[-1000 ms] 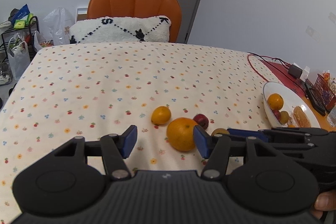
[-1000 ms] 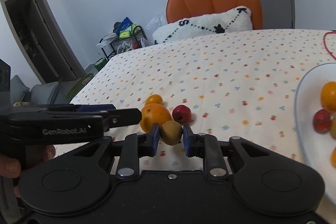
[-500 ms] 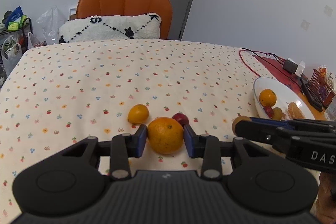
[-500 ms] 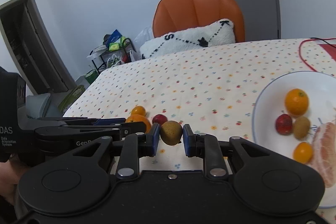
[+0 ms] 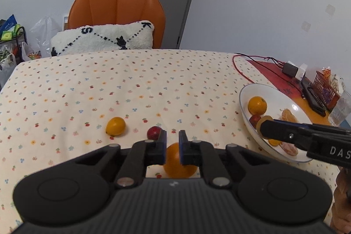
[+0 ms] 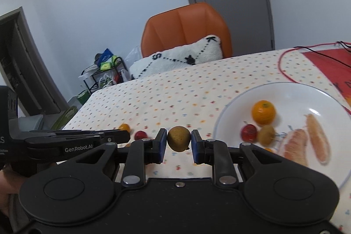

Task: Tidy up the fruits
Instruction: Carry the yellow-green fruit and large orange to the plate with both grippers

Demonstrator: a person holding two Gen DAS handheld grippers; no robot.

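Observation:
My left gripper [image 5: 171, 146] has its jaws nearly together above a large orange [image 5: 178, 165], which lies on the cloth beneath and behind the pads, not held. A small yellow citrus [image 5: 115, 125] and a red fruit [image 5: 154, 132] lie just beyond. My right gripper [image 6: 177, 143] is shut on a brown kiwi [image 6: 178, 138], held above the cloth to the left of the white plate [image 6: 291, 91]. The plate holds an orange [image 6: 263, 112], a red fruit [image 6: 249, 132], a kiwi [image 6: 266, 134] and pomelo segments [image 6: 307, 142].
The table has a floral cloth [image 5: 109, 84]. An orange chair [image 5: 117, 14] with a white cushion [image 5: 103, 37] stands at the far edge. Red cable [image 5: 239, 67], chargers [image 5: 290, 69] and a basket [image 5: 324, 89] sit at the far right.
My left gripper's jaws closed past the large orange, which slipped out and now lies beneath them. My right gripper carried the kiwi to the right, up to the plate's rim.

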